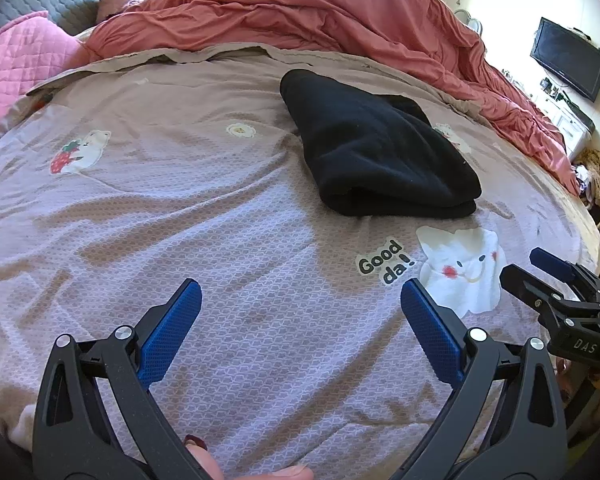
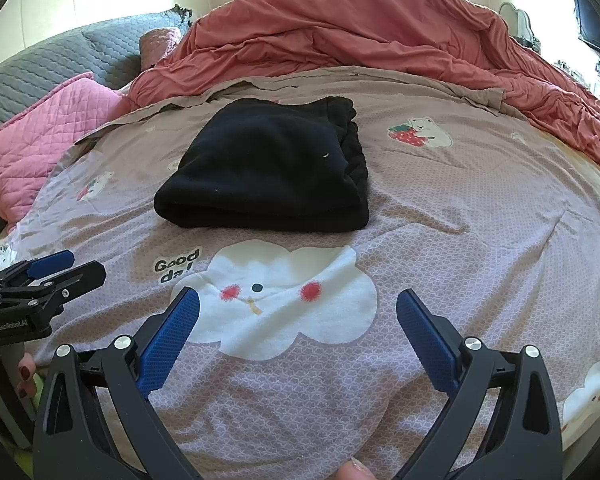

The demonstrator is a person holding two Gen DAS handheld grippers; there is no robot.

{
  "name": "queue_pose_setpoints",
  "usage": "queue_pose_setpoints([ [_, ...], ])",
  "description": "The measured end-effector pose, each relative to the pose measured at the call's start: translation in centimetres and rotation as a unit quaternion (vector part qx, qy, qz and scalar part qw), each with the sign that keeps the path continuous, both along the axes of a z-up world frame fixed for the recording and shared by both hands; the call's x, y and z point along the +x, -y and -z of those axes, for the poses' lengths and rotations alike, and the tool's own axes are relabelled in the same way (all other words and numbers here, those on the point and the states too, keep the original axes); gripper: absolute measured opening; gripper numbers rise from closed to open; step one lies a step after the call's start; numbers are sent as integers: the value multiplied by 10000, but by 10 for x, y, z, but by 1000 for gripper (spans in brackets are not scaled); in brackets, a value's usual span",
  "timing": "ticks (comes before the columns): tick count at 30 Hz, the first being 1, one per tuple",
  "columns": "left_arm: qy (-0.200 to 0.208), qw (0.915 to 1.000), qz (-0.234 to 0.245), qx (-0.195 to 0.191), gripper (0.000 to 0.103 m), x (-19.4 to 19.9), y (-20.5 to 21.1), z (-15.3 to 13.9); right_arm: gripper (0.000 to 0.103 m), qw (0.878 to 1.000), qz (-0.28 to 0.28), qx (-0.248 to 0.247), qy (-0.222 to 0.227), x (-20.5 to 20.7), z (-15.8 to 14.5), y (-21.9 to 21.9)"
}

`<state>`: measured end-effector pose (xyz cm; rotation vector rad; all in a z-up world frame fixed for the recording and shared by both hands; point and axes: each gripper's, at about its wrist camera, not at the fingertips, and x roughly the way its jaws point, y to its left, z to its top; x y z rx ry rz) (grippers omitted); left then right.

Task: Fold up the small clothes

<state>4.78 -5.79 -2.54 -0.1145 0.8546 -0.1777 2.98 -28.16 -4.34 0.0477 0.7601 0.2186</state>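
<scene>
Garment [image 2: 264, 168] folded — inner layers hidden

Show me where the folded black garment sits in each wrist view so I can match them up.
Left wrist view: the black garment lies right of centre, upper half, on the bedsheet.
Right wrist view: the black garment lies left of centre, upper half.
Shared landmark: the "Good da!" print just in front of it.
</scene>
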Motion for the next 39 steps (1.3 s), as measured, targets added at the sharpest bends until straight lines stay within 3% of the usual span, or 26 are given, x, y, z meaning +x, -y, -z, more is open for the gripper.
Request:
queue_pose_setpoints([
  [39,-54,9999,-101,115,93,1,-1,2,98,10000,91,6,20,-7,-3,2],
])
